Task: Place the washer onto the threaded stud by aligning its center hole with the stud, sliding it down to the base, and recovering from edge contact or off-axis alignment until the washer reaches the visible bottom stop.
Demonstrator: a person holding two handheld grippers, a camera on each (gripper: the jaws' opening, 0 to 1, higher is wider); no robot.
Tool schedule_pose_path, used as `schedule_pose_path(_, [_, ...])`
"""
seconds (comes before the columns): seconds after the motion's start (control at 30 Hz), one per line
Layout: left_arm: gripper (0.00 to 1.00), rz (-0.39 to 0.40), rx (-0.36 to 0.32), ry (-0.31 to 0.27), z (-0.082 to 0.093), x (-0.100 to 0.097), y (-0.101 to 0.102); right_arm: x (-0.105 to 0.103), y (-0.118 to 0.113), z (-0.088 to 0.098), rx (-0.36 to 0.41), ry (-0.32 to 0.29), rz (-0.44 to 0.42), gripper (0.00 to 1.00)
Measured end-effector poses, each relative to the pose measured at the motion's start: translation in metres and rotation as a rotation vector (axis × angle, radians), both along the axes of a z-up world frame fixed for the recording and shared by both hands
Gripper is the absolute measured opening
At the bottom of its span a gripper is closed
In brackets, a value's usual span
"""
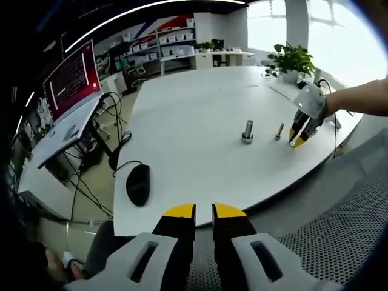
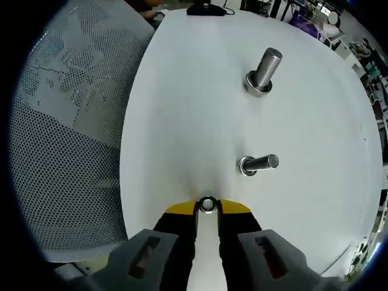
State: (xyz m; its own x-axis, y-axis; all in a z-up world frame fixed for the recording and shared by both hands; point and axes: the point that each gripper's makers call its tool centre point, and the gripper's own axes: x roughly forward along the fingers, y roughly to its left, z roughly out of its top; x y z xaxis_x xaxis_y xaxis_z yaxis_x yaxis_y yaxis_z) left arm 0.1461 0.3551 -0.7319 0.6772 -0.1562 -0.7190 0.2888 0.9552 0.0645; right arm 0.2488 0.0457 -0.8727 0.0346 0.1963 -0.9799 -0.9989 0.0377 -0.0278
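Observation:
Two threaded studs stand upright on the white table [image 2: 182,109]. The larger stud [image 2: 265,68] has a metal ring around its base; the smaller stud [image 2: 259,162] is nearer to my right gripper [image 2: 208,207]. That gripper is shut on a small silver washer [image 2: 208,204], pinched between its yellow tips just short of the smaller stud. In the left gripper view, both studs, larger [image 1: 247,131] and smaller [image 1: 279,131], sit mid-table, with the right gripper [image 1: 298,137] just right of them, held by a person's arm. My left gripper [image 1: 204,211] hangs off the table's near edge, jaws together, holding nothing.
A black mouse [image 1: 138,184] with its cable lies near the table's left edge. A monitor [image 1: 73,79] stands on a side desk at left, and a potted plant [image 1: 291,59] sits at the far end. A grey mesh chair [image 2: 66,133] is beside the table.

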Motion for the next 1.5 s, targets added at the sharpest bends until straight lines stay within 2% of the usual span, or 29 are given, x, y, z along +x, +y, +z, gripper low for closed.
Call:
schedule_pose_path(0.37, [0.08, 0.002, -0.001, -0.001, 0.0, 0.0, 0.0, -0.002, -0.002, 0.0, -0.064, -0.01, 0.034, 0.15])
schedule_pose_path(0.87, [0.08, 0.002, -0.002, -0.002, 0.001, 0.0, 0.0, -0.004, -0.003, 0.002, -0.03, -0.006, 0.003, 0.15])
schedule_pose_path(1.13, [0.08, 0.0, -0.002, -0.004, 0.001, 0.0, 0.0, -0.005, -0.003, 0.002, -0.042, -0.017, -0.001, 0.15])
schedule_pose_path(1.43, [0.08, -0.003, -0.002, -0.003, 0.001, 0.0, -0.001, -0.004, -0.006, 0.005, -0.032, -0.025, -0.027, 0.14])
schedule_pose_path(1.5, [0.08, -0.003, -0.003, -0.005, 0.001, 0.0, -0.001, 0.0, -0.006, 0.011, -0.023, -0.041, -0.023, 0.14])
